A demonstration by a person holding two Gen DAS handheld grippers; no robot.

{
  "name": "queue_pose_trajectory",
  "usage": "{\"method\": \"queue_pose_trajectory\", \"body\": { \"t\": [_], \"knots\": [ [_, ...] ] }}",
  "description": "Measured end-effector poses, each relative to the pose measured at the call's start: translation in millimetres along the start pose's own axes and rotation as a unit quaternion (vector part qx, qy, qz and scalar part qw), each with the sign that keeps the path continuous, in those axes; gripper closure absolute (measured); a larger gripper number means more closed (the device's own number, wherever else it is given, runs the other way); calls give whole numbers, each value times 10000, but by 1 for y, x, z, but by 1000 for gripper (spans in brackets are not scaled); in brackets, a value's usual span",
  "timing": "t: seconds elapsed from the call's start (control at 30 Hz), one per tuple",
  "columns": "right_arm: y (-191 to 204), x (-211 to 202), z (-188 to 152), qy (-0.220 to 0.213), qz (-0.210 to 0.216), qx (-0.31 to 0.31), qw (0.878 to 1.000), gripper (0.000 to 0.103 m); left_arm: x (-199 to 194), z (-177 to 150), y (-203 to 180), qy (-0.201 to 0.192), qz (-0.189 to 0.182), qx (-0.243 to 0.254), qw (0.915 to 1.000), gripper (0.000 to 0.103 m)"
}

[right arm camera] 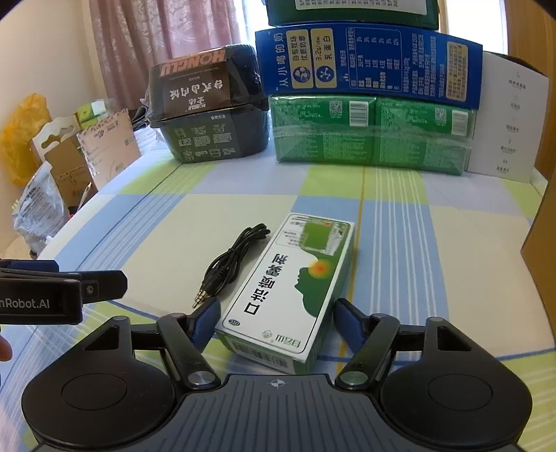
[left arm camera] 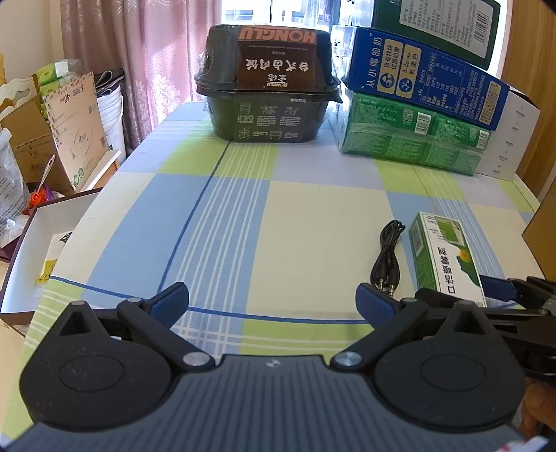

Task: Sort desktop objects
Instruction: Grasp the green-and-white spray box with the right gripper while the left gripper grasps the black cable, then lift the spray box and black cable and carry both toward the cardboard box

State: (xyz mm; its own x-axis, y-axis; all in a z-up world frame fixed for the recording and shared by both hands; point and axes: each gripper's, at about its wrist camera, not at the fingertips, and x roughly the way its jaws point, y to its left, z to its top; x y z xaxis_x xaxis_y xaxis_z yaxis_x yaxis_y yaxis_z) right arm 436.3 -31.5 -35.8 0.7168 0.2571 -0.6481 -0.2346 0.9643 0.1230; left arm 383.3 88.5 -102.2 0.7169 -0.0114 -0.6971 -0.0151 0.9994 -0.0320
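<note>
The right gripper (right arm camera: pixel 276 321) sits low over the checked tablecloth (right arm camera: pixel 146 243) with the near end of the green-and-white medicine box (right arm camera: pixel 288 288) between its blue pads. The left pad (right arm camera: pixel 205 323) lies right at the box's side, while a sliver of cloth shows between the right pad (right arm camera: pixel 347 323) and the box, so the jaws straddle the box without clamping it. Just left of that gripper's left finger, touching or nearly touching the box's long side, lies a coiled black audio cable (right arm camera: pixel 229 264), its two plugs pointing back toward the gripper. The left gripper (left arm camera: pixel 272 304) hovers to the left of the right one, its jaws spread wide with only bare cloth between them; the cable (left arm camera: pixel 387 257) and box (left arm camera: pixel 446 257) lie off beyond its right finger. Farther ahead of both grippers, at the table's back edge, stands a black instant-meal bowl (left arm camera: pixel 266 90) with a brown label. To its right rises a stack: a green shrink-wrapped pack (right arm camera: pixel 371 132) below, a blue milk carton (right arm camera: pixel 368 62) on it, and a dark green box (right arm camera: pixel 351 12) on top. A white box (right arm camera: pixel 507 118) stands just right of the stack.
</note>
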Motion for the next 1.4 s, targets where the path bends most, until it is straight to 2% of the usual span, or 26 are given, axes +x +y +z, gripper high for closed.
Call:
{"method": "queue_pose_trajectory", "body": {
  "t": [0.13,0.4,0.53,0.7,0.77,0.87,1.1,1.27,1.4],
  "knots": [
    [-9,-4,2,-38,-142,-39,9999,49,2,-1,-6,-12,-42,79,10000,3],
    [-34,-8,5,-125,-409,35,9991,50,12,2,-24,-78,-377,279,9989,5],
    [-45,-7,7,-161,-469,94,9987,50,20,5,-38,-150,-564,472,9972,17],
    [-52,-7,8,-200,-552,90,9982,50,32,9,-58,-177,-803,717,9940,24],
    [-53,-6,7,-206,-574,53,9981,50,37,8,-64,-173,-860,767,9932,29],
    [-54,-6,6,-231,-546,34,9982,50,43,5,-71,-174,-935,876,9916,42],
    [-54,-5,3,-250,-563,-62,9981,50,52,2,-80,-225,-905,1048,9901,60],
    [-53,-1,0,-172,-555,-173,9982,50,51,0,-80,-310,-878,997,9906,82],
    [-54,-2,2,-237,-513,-219,9982,49,50,0,-80,-337,-860,951,9912,85]
  ]
}}
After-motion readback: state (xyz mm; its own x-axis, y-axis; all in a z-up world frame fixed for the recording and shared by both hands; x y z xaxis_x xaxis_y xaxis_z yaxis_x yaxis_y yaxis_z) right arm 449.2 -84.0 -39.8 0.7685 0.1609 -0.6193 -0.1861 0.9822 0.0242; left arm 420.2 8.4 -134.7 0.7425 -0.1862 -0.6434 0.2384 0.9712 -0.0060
